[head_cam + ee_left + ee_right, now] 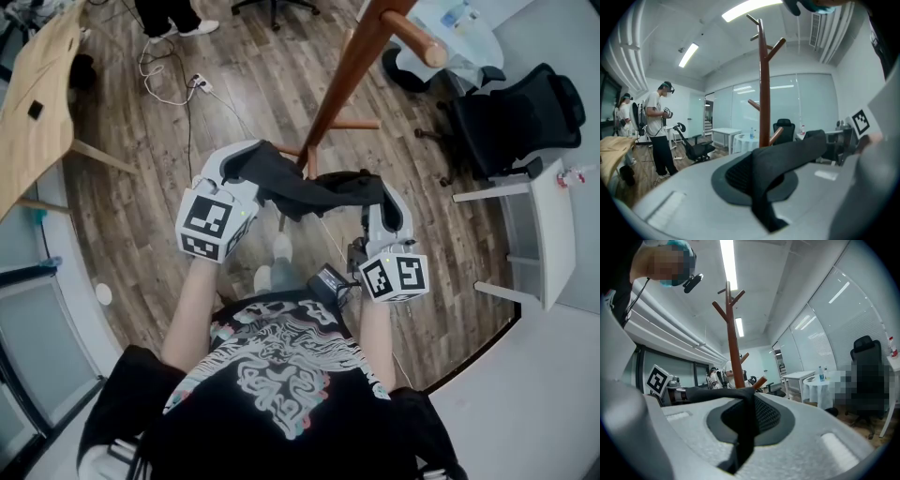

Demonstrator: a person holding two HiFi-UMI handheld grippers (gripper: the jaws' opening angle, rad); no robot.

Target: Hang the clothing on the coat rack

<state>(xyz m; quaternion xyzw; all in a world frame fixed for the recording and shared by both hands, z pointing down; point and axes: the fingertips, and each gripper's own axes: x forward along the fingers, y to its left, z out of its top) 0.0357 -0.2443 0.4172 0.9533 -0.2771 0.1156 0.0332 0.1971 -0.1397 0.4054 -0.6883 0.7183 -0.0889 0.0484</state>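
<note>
Dark grey, the garment [309,192] is hanging in the air, stretched between two tools. The left gripper [247,171] is pinching its left end, jaws closed tight on the cloth. The wooden coat rack [339,86] is standing just behind it. The right gripper [382,193] is clamping the other end, jaws likewise closed.

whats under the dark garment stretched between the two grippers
The coat rack stands on the wood floor, its pole rising past the cloth. The garment covers part of the rack's base.
</note>
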